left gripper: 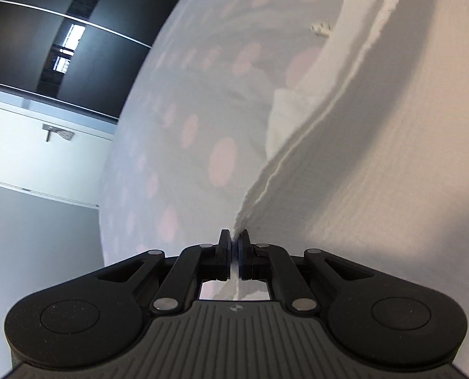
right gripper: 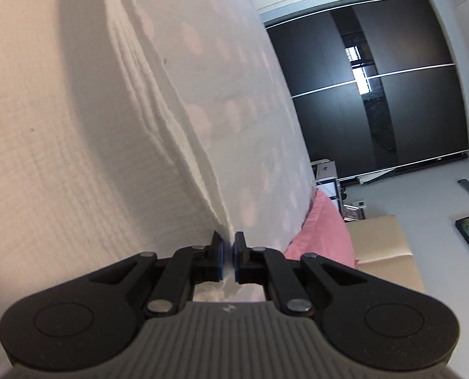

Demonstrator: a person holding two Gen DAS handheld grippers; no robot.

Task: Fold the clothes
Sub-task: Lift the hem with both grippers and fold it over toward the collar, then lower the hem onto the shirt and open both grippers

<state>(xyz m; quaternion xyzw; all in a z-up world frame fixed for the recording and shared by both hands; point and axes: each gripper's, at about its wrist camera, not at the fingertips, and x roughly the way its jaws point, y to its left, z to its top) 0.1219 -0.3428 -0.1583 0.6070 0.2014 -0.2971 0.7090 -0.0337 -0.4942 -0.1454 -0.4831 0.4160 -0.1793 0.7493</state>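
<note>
Two tongs (left gripper: pixel 234 240) (right gripper: pixel 229 242), one garment (left gripper: pixel 376 173) (right gripper: pixel 60 158).

The white garment (left gripper: pixel 376 189) overruns both views' edges, shape untellable.

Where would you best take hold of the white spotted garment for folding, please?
At its layered hem edge, where both tongs already pinch it: left tongs, right tongs. Come in edge-on along the hem; the stacked layers form a firm ridge, while the panel beyond hangs loose.
</note>
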